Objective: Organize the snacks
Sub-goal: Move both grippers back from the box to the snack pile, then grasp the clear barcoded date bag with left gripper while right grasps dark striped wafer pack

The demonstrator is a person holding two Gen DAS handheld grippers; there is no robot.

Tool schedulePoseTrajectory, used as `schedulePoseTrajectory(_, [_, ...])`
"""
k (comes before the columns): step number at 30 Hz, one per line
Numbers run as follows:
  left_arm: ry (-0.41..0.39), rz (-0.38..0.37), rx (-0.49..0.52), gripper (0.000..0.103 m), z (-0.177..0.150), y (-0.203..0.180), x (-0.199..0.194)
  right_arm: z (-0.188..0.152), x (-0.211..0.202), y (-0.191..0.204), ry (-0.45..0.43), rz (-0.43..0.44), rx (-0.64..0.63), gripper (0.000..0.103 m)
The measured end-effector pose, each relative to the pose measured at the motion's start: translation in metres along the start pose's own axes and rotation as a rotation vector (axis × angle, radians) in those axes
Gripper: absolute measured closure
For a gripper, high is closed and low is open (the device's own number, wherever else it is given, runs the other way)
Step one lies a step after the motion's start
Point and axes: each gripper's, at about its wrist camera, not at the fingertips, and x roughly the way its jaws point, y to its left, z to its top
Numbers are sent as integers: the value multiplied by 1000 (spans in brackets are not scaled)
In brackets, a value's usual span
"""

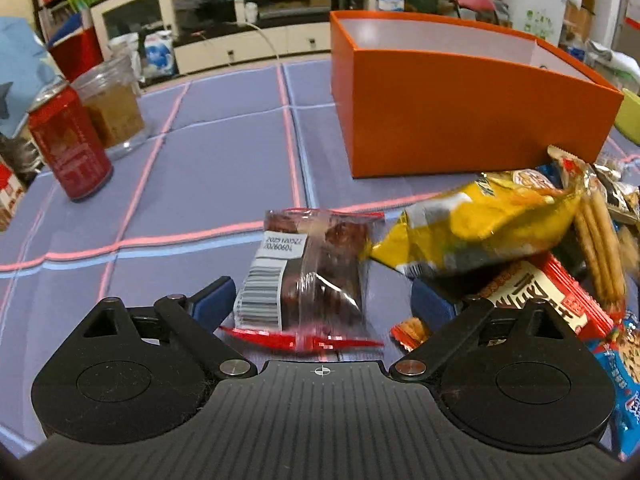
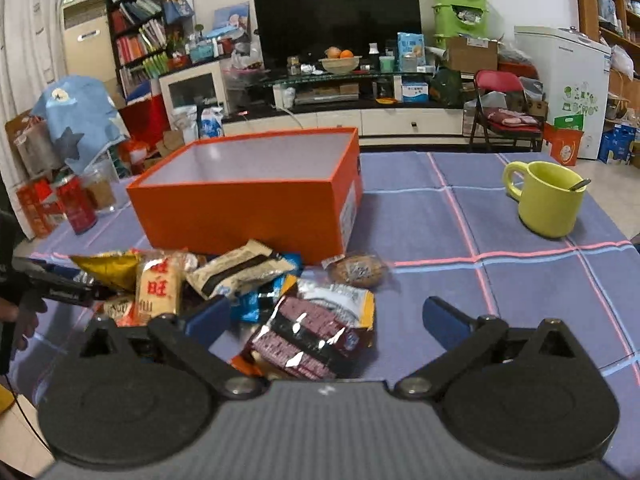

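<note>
- Orange cardboard, lidless and apparently empty: the box [image 2: 244, 196] sits on the desk [image 2: 520, 300] under a purple checked cloth, and it is the landmark here. An open top facing up suits dropping snacks in, so I judge it the collecting bin.
- The snack pile [image 2: 224, 276] lies on the cloth just in front of the box's near wall, some packets touching that wall. It is a loose, overlapping heap, which suggests none has been sorted yet.
- The left tongs [image 1: 324, 300] are spread wide, blue pads on either side of a clear packet of dark red fruit [image 1: 316, 276] that lies flat in front of the box's left corner. The pads do not press on it, so nothing is grasped; the straddle looks like a lineup for a pinch across its narrow width.
- A yellow bag [image 1: 476, 228] overlaps the pile just right of that packet, nearer the box, and could be caught by the right-hand pad.
- The right tongs [image 2: 324, 320] are also released, gaping over a purple foil packet [image 2: 308, 340] at the pile's edge farthest from the box; nothing is gripped.
- A round cookie packet [image 2: 358, 270] lies alone by the box's right front corner.
- A green mug [image 2: 548, 200] with a spoon stands well right of the box, a red can [image 1: 68, 148] and a clear jar [image 1: 112, 108] well left, all clear of the work.
</note>
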Motion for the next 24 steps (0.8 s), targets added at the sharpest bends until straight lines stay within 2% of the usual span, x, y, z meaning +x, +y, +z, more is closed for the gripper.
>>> schedulePoseTrajectory(3, [-3, -86, -93, 25, -3, 5, -14, -3, 6, 12, 17, -1, -86, 1])
schedulePoseTrajectory(6, [-29, -45, -80, 25, -1, 5, -26, -2, 13, 17, -2, -7, -203, 1])
schedulePoseTrajectory(9, [-49, 2, -81, 25, 0, 11, -29, 0, 21, 17, -7, 88, -327, 3])
schedulePoseTrajectory(10, [-54, 15, -92, 25, 1, 14, -30, 0, 23, 16, -10, 115, -358, 7])
schedulePoseTrajectory(14, [-57, 32, -116, 25, 1, 24, -28, 3, 33, 5, 32, 174, -405, 22])
schedulePoseTrajectory(19, [-51, 39, -56, 24, 1, 19, -24, 0, 42, 0, 49, 258, -460, 23])
schedulePoseTrajectory(24, [-43, 27, -45, 25, 4, 14, -18, -5, 53, 4, 107, 267, -511, 33])
